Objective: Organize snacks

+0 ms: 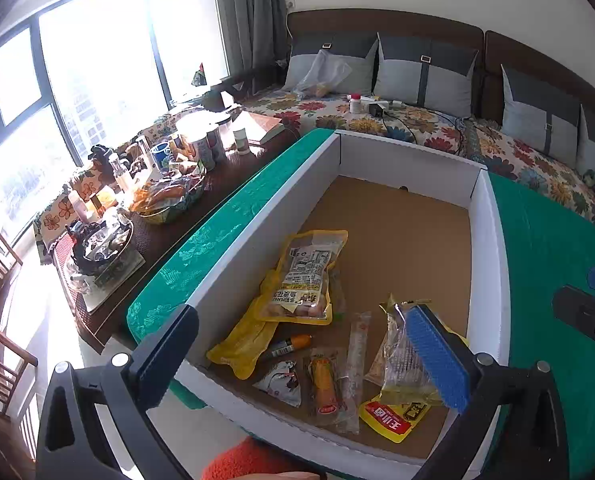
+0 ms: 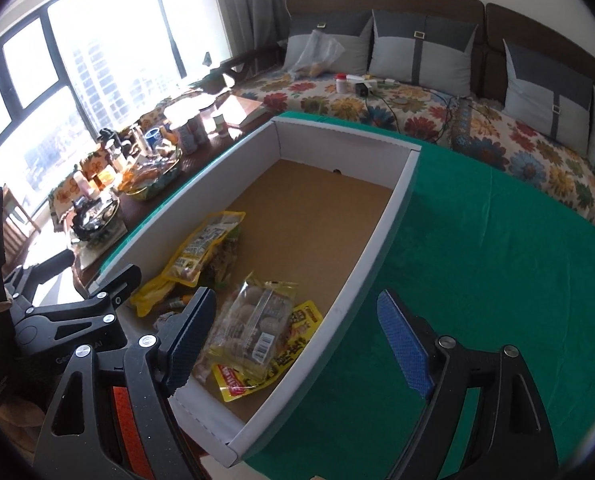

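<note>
Snack packets [image 1: 309, 280] all lie in the near end of the cardboard box [image 1: 491, 216]; green cloth [image 2: 497, 248] looks bare. Left gripper [image 1: 301, 356] and right gripper [image 2: 293, 340] both spread wide, empty. We judge sorting nearly done; next, withdraw or tidy.

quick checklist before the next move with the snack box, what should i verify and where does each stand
1. Left claw open and empty: ok, jaws spread wide above the box's near end.
2. Right claw open and empty: ok, nothing between its jaws.
3. Cardboard box sitting flat on the green cloth: ok.
4. Snacks inside the box: ok, the yellow peanut pouch, clear meatball pack and sausage stick all lie on its floor.
5. Snacks neatly arranged: not ok, they overlap in the near half.
6. More snacks waiting outside the box: cannot tell.
</note>
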A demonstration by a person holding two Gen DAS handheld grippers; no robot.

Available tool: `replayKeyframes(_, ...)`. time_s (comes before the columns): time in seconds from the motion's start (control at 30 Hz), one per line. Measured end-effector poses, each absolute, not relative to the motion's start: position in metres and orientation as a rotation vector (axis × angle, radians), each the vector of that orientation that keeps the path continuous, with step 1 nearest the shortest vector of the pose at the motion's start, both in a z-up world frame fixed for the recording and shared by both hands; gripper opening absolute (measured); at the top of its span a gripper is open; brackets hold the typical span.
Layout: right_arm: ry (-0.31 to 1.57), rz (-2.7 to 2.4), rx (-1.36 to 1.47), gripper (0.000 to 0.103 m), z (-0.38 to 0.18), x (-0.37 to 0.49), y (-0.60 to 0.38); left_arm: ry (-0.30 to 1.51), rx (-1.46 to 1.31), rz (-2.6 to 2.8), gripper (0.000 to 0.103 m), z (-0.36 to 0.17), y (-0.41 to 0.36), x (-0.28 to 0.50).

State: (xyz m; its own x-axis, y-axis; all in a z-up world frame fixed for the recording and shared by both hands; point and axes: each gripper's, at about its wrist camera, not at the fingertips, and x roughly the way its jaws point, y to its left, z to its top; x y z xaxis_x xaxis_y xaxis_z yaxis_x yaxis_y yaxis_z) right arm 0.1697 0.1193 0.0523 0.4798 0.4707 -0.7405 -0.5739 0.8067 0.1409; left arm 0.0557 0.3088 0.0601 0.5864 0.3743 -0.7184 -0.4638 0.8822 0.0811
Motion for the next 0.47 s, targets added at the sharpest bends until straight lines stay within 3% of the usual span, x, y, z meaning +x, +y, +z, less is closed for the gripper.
replayKeyframes(0.47, 0.87, 0.644, -0.168, 0.086, 0.0434, 0.1674, 0.1292, 0.834, -0.181, 0.469, 0.103, 0.0566, 0.312, 0.0552)
